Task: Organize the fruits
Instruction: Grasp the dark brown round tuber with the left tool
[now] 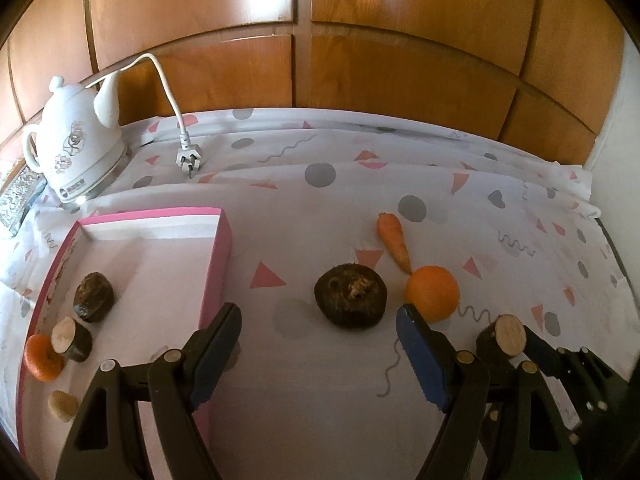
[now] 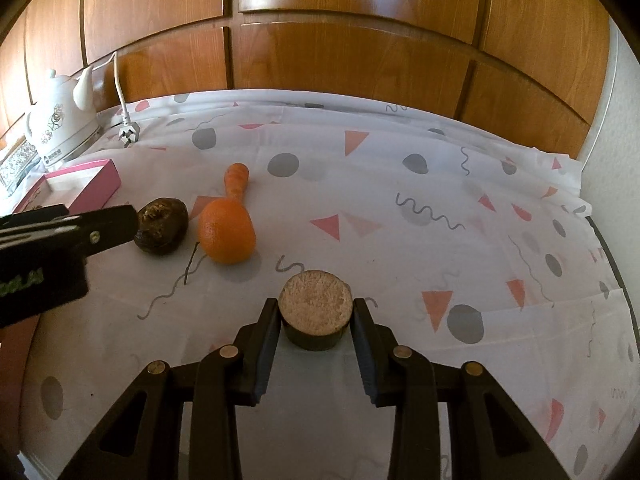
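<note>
The right gripper [image 2: 316, 322] has its jaws clamped, apparently firmly, on a cut dark fruit piece [image 2: 316, 308], while the left gripper [image 1: 320, 344], jaws wide and empty, has the whole dark fruit [image 1: 351, 300] just ahead.

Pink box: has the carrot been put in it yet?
No. In the left wrist view the carrot lies on the patterned cloth beside the orange, well outside the pink box.

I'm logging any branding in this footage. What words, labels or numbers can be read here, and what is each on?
Green lettering on the left gripper body, seen in the right wrist view: partly cut off, not readable.
Badge with small print on the white electric kettle base: too small and blurred to read.
Floral motif on the kettle: decoration, no text.
Pink box: no legible text.
</note>
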`<state>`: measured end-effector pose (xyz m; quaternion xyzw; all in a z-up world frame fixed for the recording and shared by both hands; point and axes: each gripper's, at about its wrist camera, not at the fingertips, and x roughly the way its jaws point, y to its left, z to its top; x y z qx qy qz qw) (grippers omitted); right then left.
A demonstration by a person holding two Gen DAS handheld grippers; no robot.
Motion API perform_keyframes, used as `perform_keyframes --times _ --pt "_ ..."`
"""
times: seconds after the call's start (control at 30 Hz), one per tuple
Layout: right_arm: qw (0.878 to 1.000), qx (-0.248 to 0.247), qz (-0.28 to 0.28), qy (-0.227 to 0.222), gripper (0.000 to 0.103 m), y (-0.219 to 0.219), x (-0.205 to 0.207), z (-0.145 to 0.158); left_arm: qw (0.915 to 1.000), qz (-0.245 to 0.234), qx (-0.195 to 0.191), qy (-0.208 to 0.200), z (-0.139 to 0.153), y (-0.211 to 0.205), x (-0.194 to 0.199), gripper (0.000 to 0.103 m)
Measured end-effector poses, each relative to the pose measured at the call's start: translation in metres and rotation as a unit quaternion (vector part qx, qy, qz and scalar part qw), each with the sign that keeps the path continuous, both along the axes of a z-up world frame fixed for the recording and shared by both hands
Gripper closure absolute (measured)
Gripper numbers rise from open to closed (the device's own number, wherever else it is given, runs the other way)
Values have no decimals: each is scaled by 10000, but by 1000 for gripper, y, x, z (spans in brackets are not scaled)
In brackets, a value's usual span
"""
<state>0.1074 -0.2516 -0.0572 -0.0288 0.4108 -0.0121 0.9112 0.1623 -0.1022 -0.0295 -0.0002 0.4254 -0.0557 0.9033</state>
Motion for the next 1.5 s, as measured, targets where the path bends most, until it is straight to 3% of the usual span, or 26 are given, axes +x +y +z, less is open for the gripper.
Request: perform_keyframes --times 0.4,0.43,0.47,0.53,0.6,0.87,1.17,1.33,1.43,1.5 --pt "10000 -12 -1 3 67 1 0 -1 9999 -34 -73 79 -11 -11 22 25" --pt "10000 -7 -1 1 67 1 0 -1 9999 -27 -85 99 -13 -11 24 28" --pt "10000 7 -1 -2 67 1 0 -1 9998 -21 -114 149 -16 -11 26 39" --pt "10000 22 0 -7 67 0 0 -1 9982 -57 -456 389 -26 -6 33 46" --pt "10000 37 2 -13 67 0 1 -1 9969 -117 -655 420 -27 -6 32 63" --pt "9999 153 7 -16 67 -3 1 -2 9964 -83 -697 470 -24 -2 8 63" --pt "9985 533 -1 142 67 -13 4 -6 9977 -348 -514 270 -23 -4 -51 63" --pt "9985 539 -2 121 67 -12 4 -7 9974 -349 -593 224 -28 -1 -51 63" --pt "9985 538 -1 114 67 -12 5 -8 9993 -346 -154 79 -33 -8 -52 77" --pt "9988 483 -4 113 67 -11 5 -8 9992 -300 -238 75 -33 -3 -51 80"
